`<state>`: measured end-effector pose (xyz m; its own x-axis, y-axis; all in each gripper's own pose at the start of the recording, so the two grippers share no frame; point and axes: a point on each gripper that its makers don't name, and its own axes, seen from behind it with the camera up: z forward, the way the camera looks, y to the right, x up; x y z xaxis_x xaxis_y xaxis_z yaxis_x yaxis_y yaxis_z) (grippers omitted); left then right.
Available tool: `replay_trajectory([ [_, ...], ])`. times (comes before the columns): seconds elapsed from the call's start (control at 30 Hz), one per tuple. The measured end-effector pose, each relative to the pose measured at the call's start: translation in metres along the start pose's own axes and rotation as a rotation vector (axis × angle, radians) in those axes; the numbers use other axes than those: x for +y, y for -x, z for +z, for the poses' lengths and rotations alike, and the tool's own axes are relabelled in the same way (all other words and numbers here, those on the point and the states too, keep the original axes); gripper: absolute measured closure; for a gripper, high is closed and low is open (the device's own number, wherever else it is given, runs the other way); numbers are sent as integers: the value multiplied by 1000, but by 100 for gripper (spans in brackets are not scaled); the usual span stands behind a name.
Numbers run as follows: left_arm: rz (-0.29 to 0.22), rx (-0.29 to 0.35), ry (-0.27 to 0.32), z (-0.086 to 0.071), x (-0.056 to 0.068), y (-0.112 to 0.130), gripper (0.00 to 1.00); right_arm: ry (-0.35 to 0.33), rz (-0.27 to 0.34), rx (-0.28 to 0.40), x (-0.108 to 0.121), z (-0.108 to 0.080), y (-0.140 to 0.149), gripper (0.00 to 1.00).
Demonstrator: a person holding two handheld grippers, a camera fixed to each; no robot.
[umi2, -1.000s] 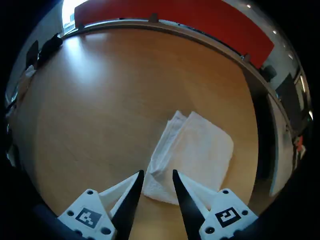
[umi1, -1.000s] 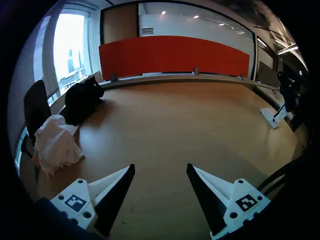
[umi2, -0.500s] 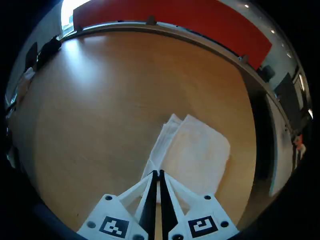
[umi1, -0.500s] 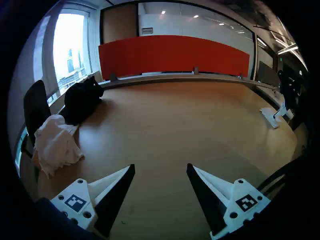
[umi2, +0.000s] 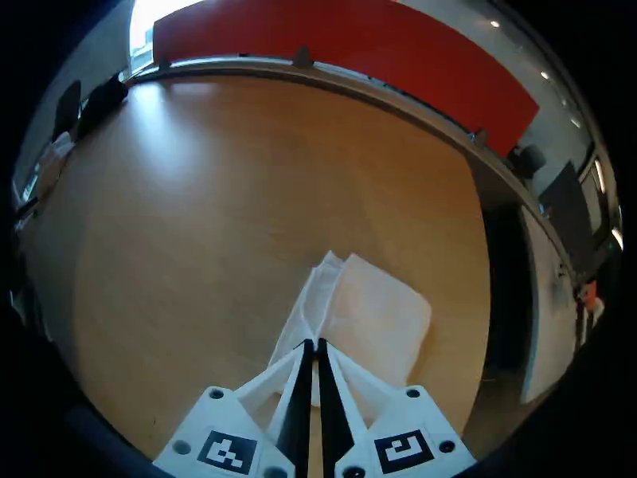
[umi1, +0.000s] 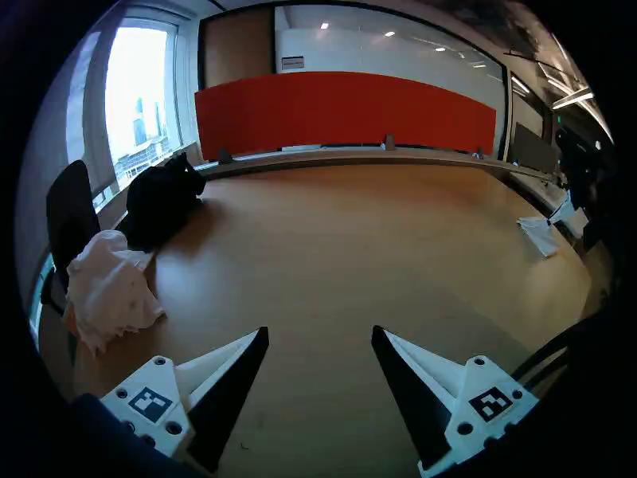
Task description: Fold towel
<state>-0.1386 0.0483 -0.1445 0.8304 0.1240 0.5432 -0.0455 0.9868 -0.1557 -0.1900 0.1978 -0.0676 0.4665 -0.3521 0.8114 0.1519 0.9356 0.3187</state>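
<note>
A folded white towel [umi2: 370, 315] lies on the wooden table [umi2: 199, 223] in the right gripper view, its near corner pinched between the fingers of my right gripper [umi2: 313, 348], which is shut on it and lifts that edge. In the left gripper view the same towel [umi1: 541, 235] is a small white shape at the far right of the table, with the right gripper [umi1: 567, 209] at it. My left gripper [umi1: 318, 334] hangs open over bare wood, nothing between its fingers.
A crumpled white cloth pile [umi1: 107, 291] sits at the table's left edge beside a black bag [umi1: 163, 199] and a dark chair [umi1: 68, 211]. A red partition [umi1: 342, 107] runs along the table's far side. Windows stand at the left.
My right gripper closed on the towel's near corner and has begun raising it, so the towel looks smaller and drawn up. The left gripper stayed still and open.
</note>
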Motion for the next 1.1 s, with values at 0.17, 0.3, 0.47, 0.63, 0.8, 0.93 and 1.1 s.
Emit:
replay_trajectory([
  [0.17,0,0,2,1,1,-1,4,7,-6,16,5,-11,-7,95],
  [0.3,0,2,3,2,2,-1,4,6,-10,25,6,-17,-10,95],
  [0.47,2,0,2,1,1,-1,4,4,-16,28,7,-22,-9,95],
  [0.63,2,0,0,1,-1,-1,4,11,-16,25,10,-26,-5,95],
  [0.8,6,-3,2,1,-2,0,4,13,-7,24,12,-27,-1,95],
  [0.93,8,-3,3,2,-1,-1,4,11,-10,20,11,-26,3,95],
  [1.1,8,-4,4,2,-1,-1,4,7,-17,12,7,-24,8,95],
])
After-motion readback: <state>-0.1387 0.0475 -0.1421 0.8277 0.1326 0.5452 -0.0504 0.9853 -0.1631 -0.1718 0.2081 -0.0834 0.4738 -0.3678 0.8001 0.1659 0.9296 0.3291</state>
